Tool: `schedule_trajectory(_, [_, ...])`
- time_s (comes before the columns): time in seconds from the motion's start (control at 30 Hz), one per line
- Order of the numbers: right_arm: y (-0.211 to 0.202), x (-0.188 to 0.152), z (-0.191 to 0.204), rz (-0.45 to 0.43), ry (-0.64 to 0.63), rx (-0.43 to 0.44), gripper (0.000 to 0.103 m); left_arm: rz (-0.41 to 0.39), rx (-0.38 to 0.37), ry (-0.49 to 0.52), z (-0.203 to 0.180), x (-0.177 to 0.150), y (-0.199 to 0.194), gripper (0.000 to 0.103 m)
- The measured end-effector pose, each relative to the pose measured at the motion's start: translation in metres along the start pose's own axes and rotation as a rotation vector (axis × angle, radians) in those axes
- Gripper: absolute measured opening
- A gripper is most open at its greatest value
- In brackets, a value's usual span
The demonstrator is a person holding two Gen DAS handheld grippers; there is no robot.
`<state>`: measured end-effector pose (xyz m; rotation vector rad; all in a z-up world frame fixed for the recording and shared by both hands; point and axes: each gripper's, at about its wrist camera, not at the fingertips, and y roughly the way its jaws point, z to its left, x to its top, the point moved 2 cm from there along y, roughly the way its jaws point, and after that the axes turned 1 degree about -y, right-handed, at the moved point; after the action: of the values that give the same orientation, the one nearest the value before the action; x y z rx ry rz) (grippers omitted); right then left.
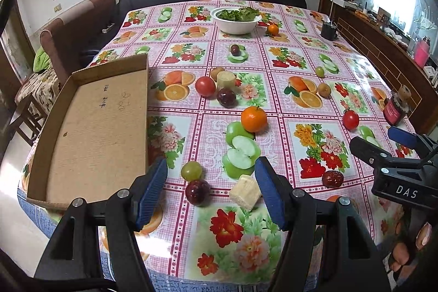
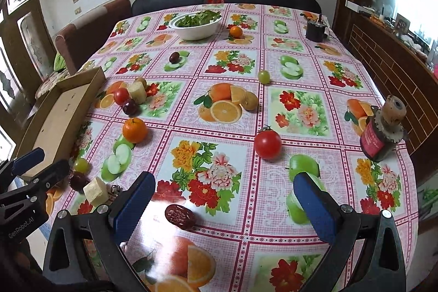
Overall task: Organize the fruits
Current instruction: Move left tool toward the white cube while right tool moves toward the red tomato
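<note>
My left gripper (image 1: 212, 193) is open low over the table's near edge. A dark plum (image 1: 197, 192) and a pale cut cube (image 1: 245, 192) lie between its fingers, with a green grape (image 1: 191, 170) just beyond. An open cardboard tray (image 1: 95, 127) sits to its left with nothing in it. My right gripper (image 2: 224, 207) is open too, and a wrinkled red date (image 2: 179, 215) lies on the cloth between its fingers, nearer the left one. An orange (image 2: 134, 130) and a tomato (image 2: 267, 144) sit further out.
Several more fruits are scattered mid-table: a tomato (image 1: 205, 86), plum (image 1: 226, 97), pale cylinder (image 1: 225, 80), kiwis and a grape (image 1: 319, 71). A white bowl (image 1: 236, 28) of greens stands at the far end. A red jar (image 2: 380, 133) stands near the right edge.
</note>
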<state>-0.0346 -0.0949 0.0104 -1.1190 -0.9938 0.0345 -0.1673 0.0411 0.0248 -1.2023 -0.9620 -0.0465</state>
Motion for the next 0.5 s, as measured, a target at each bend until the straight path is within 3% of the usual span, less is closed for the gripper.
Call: schedule_trajectory(0.5, [-0.0010,-0.0070,-0.0084,0.008,0.026,-0.002,0.102,0.022,-0.007,0.003,-0.0013,-0.0085,0.0040,0.066])
